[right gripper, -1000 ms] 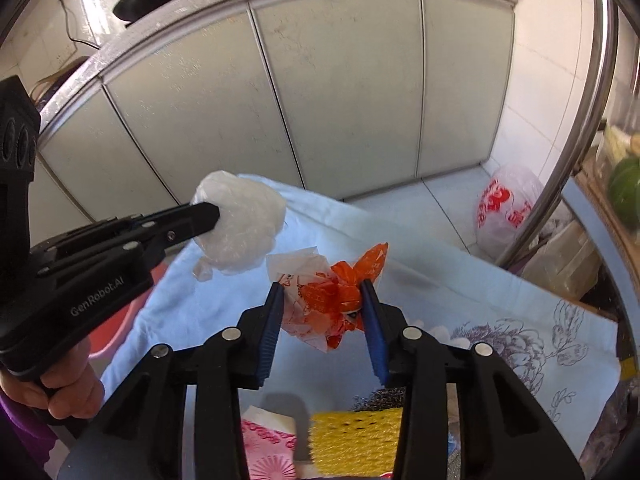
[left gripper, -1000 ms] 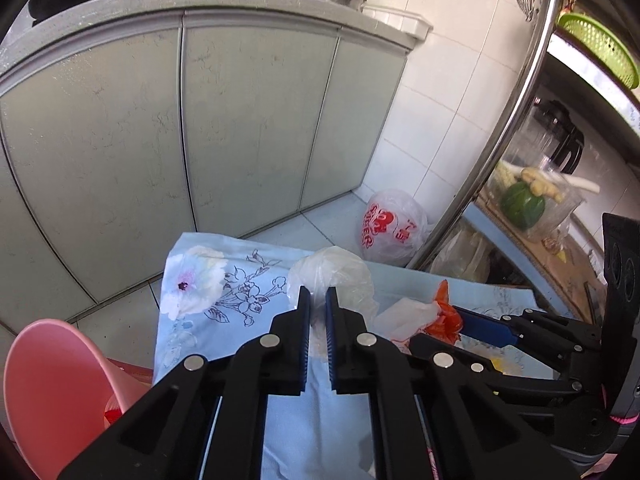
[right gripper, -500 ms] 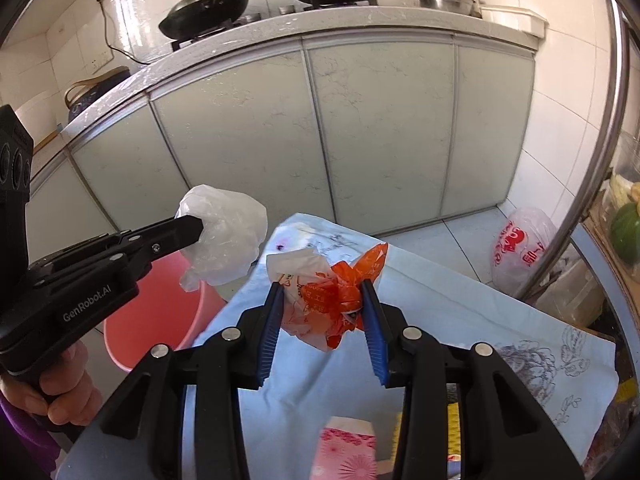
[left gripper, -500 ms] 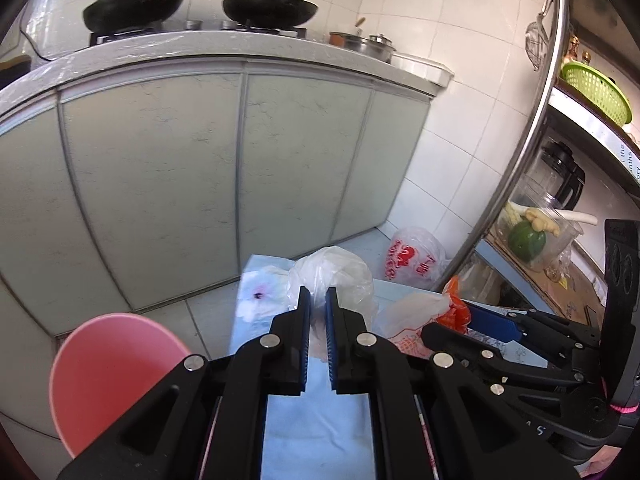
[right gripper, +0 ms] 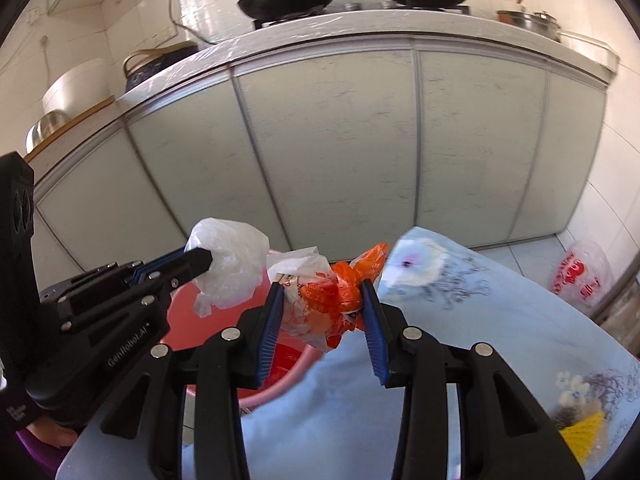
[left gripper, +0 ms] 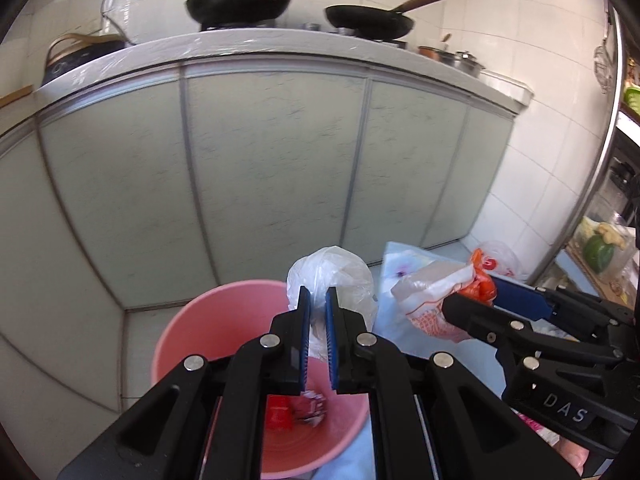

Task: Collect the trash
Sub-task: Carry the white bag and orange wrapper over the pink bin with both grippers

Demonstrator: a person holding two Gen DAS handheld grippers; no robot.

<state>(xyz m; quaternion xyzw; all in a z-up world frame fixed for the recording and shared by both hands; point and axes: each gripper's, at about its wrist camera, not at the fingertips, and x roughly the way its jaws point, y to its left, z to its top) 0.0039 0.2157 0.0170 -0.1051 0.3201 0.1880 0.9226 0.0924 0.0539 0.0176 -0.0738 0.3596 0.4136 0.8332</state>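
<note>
Left tool point(left gripper: 316, 308) pinches a clear bag point(left gripper: 340, 276) over the pink bin point(left gripper: 192, 332), seemingly; right view alone shows right tool point(right gripper: 322, 300) gripping orange wrapper point(right gripper: 332, 292).

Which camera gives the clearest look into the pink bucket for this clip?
The left wrist view: it looks down into the pink bucket, showing its round rim and red scraps at the bottom, partly behind the left gripper. The right wrist view shows only a slice of its rim and wall between both grippers.

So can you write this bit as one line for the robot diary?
left gripper: shut on clear plastic bag, above pink bucket | right gripper: shut on orange-and-white wrapper bundle, beside bucket | nothing dropped yet
</note>
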